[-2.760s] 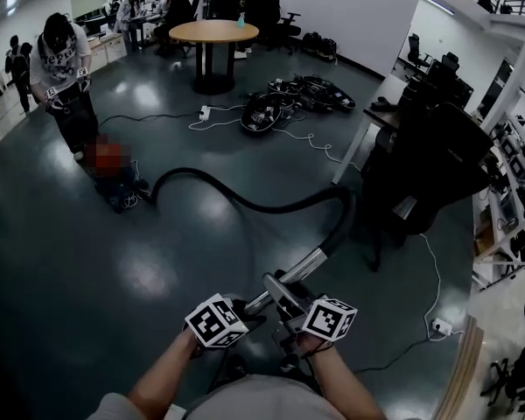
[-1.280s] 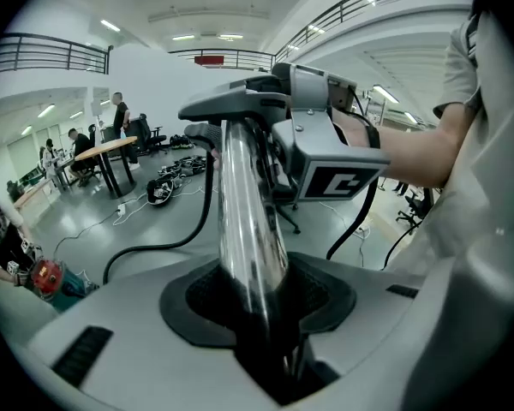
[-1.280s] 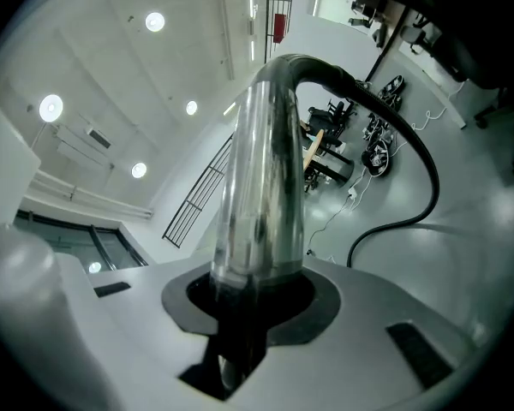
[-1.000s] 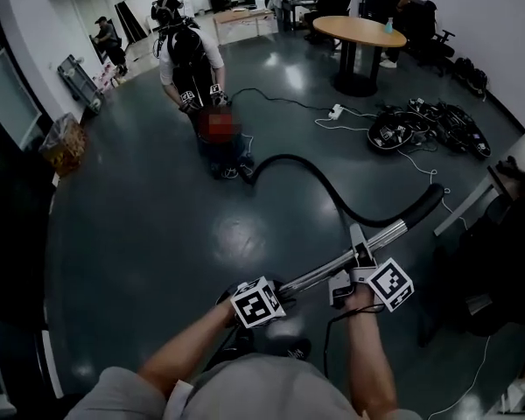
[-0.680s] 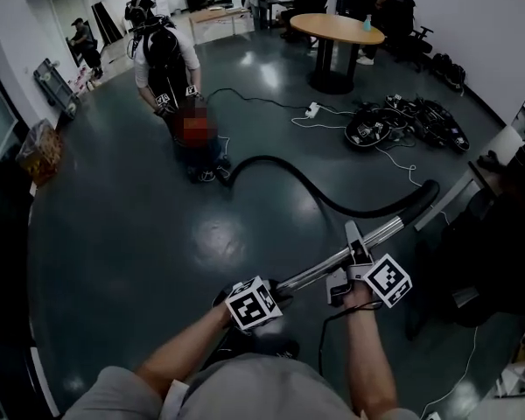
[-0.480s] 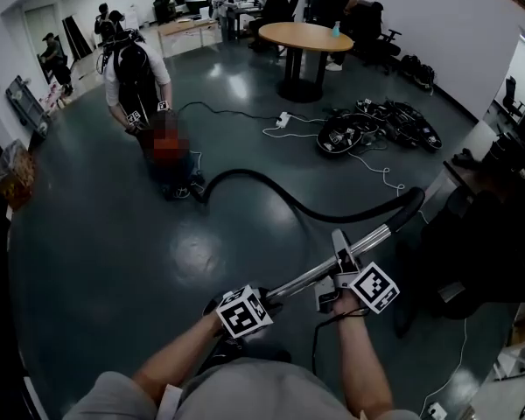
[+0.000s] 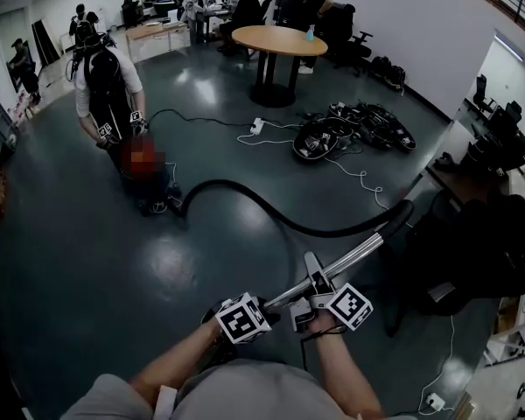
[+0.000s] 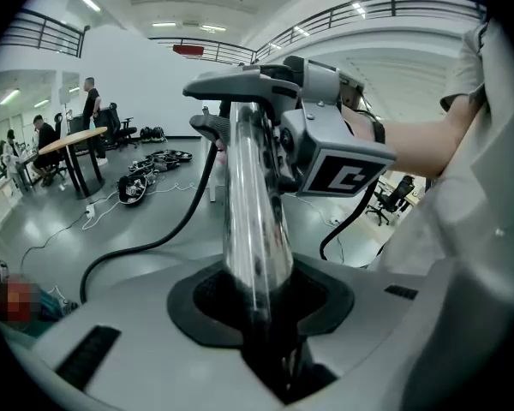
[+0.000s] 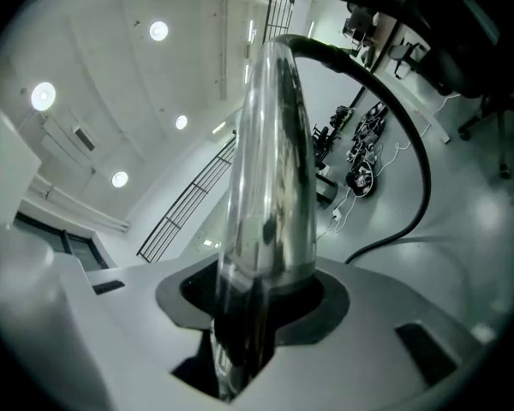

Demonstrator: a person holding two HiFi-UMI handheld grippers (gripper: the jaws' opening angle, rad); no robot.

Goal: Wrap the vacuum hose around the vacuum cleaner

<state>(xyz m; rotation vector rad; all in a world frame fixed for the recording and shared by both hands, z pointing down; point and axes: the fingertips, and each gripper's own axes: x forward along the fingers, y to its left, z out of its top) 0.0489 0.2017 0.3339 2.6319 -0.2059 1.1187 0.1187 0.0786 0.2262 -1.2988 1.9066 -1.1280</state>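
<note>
Your right gripper (image 7: 313, 278) has just been opening its jaws around the shiny chrome tube (image 7: 354, 254), likely to regrip; your left gripper (image 7: 264, 306) jaws clamp it.

black hose (image 7: 289, 226), chrome tube (image 7: 350, 259)

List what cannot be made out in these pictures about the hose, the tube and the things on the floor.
The black hose: head view; what its far end joins is small and dark, just below a mosaic patch.
The metal tube: both gripper views; its near end sinks into shadow.
The dark heap with white cables on the floor: head view; too small to name.
</note>
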